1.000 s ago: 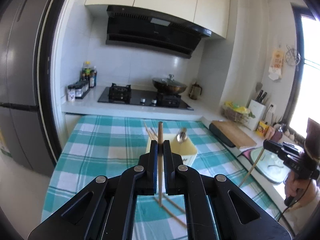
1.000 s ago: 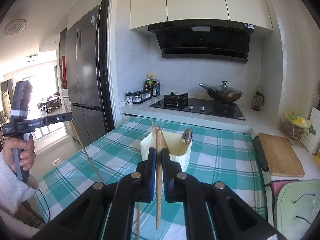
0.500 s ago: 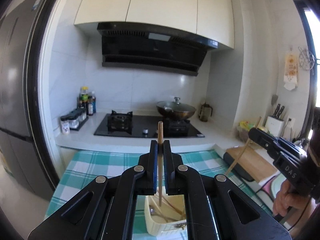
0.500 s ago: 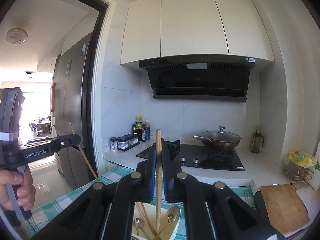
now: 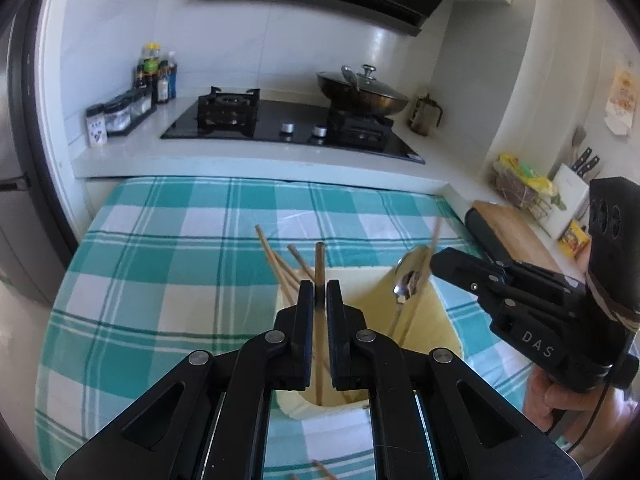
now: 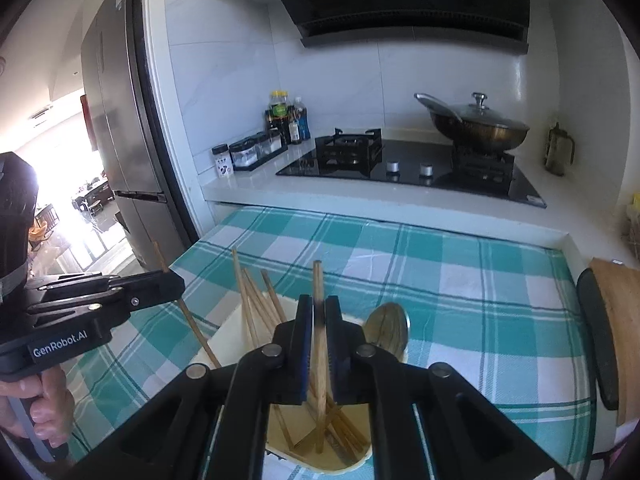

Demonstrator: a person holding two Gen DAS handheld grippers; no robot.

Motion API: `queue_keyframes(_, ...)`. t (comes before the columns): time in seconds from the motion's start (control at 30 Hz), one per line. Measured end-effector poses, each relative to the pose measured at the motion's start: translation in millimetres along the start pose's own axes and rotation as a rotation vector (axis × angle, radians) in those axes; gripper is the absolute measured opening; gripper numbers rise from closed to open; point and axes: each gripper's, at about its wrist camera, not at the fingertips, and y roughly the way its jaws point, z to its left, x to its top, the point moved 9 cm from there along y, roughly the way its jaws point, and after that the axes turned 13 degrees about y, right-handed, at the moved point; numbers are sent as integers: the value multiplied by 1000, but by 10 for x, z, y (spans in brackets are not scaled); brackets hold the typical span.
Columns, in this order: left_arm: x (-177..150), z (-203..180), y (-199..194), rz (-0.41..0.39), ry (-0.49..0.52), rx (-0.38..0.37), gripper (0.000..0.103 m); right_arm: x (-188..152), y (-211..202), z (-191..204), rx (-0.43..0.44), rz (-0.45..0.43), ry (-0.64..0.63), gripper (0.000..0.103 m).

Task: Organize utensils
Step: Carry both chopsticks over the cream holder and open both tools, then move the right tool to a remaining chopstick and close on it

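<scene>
Kitchen behind, hob and lidded wok at twelve o'clock, and up front the counter under its teal-and-white checked cloth (image 5: 168, 280). On it stands the pale yellow plastic utensil holder (image 5: 376, 292), already bristling with wooden chopsticks and a steel spoon (image 5: 408, 280). Both tools hang right over its mouth. The left gripper (image 5: 320, 300) is clenched on one upright wooden chopstick (image 5: 319, 264), tip well down inside the holder. The right gripper (image 6: 319, 320) likewise pinches its own wooden chopstick (image 6: 318, 280), at a slight lean, with its tip among the sticks. My read: lower each tip straight, keep clear of the spoon at two o'clock, then ease the jaws apart one at a time so neither stick flips out.
</scene>
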Motion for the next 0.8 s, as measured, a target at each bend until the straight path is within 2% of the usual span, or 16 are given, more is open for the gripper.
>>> queue_keyframes(0.1,-129,-5,-164,6,-14,-32,21,-63,-122,-43,13,-10,33,33)
queue_keyframes(0.13,-207,5,-251,15,-16,-33,24,-91,-218,-60,8,-29,32,35)
queue_keyframes(0.2,-478,15,-451,44,-20,-43,42,-223,-413,-139,-8,-26,20,35)
queue_keyframes(0.23,-635,18,-533,62,-16,-42,47,-347,-521,-193,-14,-9,16,35)
queue_keyframes(0.27,-841,11,-625,82,-9,-35,56,-462,-606,-249,-19,5,15,35)
queue_keyframes(0.3,-1096,-9,-714,107,-2,-26,59,-671,-739,-340,-30,22,16,35)
queue_keyframes(0.43,-2149,-234,-959,205,-14,-33,60,-1709,-1170,-729,-129,111,21,35)
queue_keyframes(0.53,-2732,-422,-1055,260,-60,-30,61,-2554,-1556,-968,-238,134,55,35)
queue_keyframes(0.6,-2918,-557,-1078,269,-76,-51,61,-2900,-1775,-1059,-261,127,124,35)
queue_keyframes(0.67,-2965,-663,-1084,260,-58,-43,61,-3134,-1928,-1089,-262,132,170,35)
queue_keyframes(0.73,-2962,-725,-1089,252,-46,-28,62,-3255,-2009,-1046,-254,143,153,35)
queue_keyframes(0.8,-2942,-748,-1112,241,-60,-26,68,-3283,-1998,-969,-243,159,110,35)
